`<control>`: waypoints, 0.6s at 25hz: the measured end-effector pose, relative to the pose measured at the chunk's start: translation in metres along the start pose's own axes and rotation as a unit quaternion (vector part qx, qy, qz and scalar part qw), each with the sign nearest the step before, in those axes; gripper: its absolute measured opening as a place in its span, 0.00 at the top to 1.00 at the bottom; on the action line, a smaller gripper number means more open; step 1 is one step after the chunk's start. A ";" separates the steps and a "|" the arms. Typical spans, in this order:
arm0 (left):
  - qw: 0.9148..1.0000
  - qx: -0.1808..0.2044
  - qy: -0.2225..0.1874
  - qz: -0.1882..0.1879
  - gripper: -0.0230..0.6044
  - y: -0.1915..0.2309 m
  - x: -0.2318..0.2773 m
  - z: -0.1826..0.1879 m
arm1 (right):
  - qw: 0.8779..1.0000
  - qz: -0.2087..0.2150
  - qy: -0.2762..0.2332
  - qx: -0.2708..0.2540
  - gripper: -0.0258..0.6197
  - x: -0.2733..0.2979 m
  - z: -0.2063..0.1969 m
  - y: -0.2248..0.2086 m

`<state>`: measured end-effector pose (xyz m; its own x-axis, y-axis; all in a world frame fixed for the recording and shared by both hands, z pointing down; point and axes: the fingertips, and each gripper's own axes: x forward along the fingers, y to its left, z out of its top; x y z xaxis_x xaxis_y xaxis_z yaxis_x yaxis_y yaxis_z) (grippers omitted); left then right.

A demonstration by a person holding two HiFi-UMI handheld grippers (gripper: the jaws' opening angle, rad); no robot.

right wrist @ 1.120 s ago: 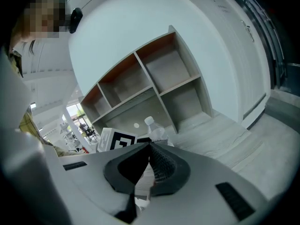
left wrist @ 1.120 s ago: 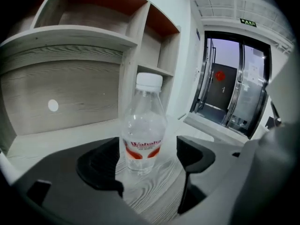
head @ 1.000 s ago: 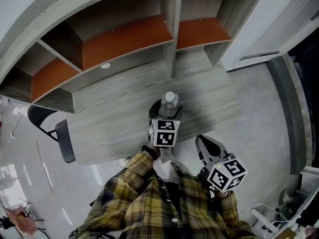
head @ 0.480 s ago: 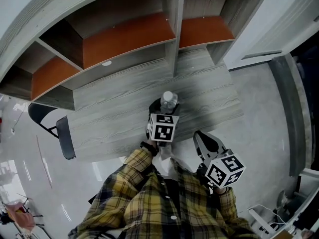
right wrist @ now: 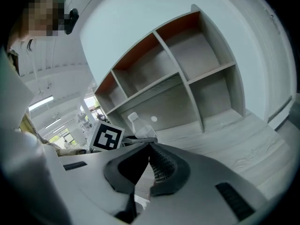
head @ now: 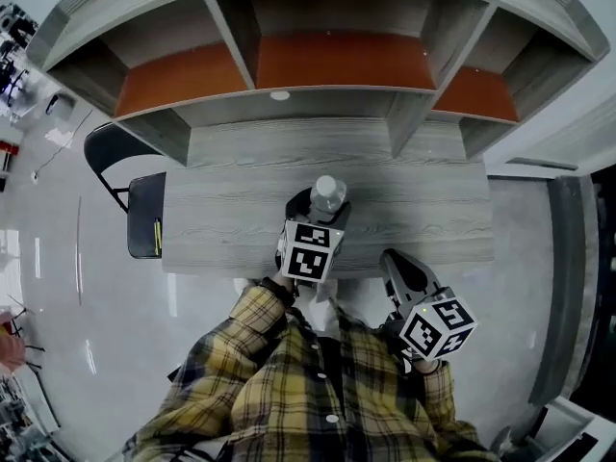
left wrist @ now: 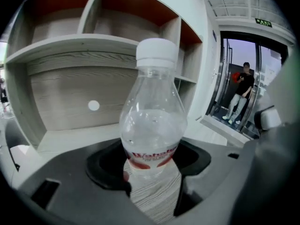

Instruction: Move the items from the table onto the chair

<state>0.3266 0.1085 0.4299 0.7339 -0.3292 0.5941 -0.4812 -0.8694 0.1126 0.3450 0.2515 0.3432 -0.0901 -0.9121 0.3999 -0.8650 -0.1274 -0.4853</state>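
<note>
Over the table, near edge: clear water bottle upright, white cap on, sat inside L gripper.
L gripper: jaws have just been closing w/ the bottle between them; pads now look clamped on its label band, low on the body.
R gripper: jaws pinched together, nothing in them; hangs off the table's near edge, right of the L.
Chair: dark seat just beside the table's left end, well apart from the bottle.
Shelf unit: along the far side, not on the route.
Grip tip: hold is low, so most of the bottle stands above the pads. Prob. top-heavy. Keep it upright, no quick wrist roll. Thin plastic likely dents, so firm, not crushing.
Route: swing left along the near edge, base above the tabletop, past the left corner before lowering.
Set-down: mid-seat, away from edges; let go only once the base sits flat.
R's job: stay wide of L's path.
</note>
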 end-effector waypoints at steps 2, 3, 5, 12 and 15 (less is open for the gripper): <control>0.999 -0.020 -0.009 0.026 0.49 0.032 -0.022 -0.001 | 0.999 0.026 0.016 -0.017 0.93 0.019 -0.001 0.021; 0.999 -0.032 -0.015 0.041 0.49 0.050 -0.033 -0.002 | 0.998 0.041 0.026 -0.027 0.93 0.030 -0.002 0.032; 0.995 -0.058 -0.027 0.073 0.49 0.087 -0.058 -0.006 | 0.995 0.070 0.047 -0.047 0.93 0.053 -0.005 0.058; 0.972 -0.133 -0.041 0.190 0.49 0.236 -0.169 -0.057 | 0.974 0.166 0.122 -0.096 0.93 0.144 -0.036 0.171; 0.959 -0.163 -0.038 0.228 0.50 0.297 -0.223 -0.091 | 0.965 0.191 0.145 -0.110 0.93 0.178 -0.056 0.227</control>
<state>-0.0235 -0.0431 0.4035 0.4383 -0.6844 0.5827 -0.8756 -0.4714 0.1049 0.1049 0.0825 0.3480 -0.5294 -0.7252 0.4402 -0.8226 0.3119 -0.4755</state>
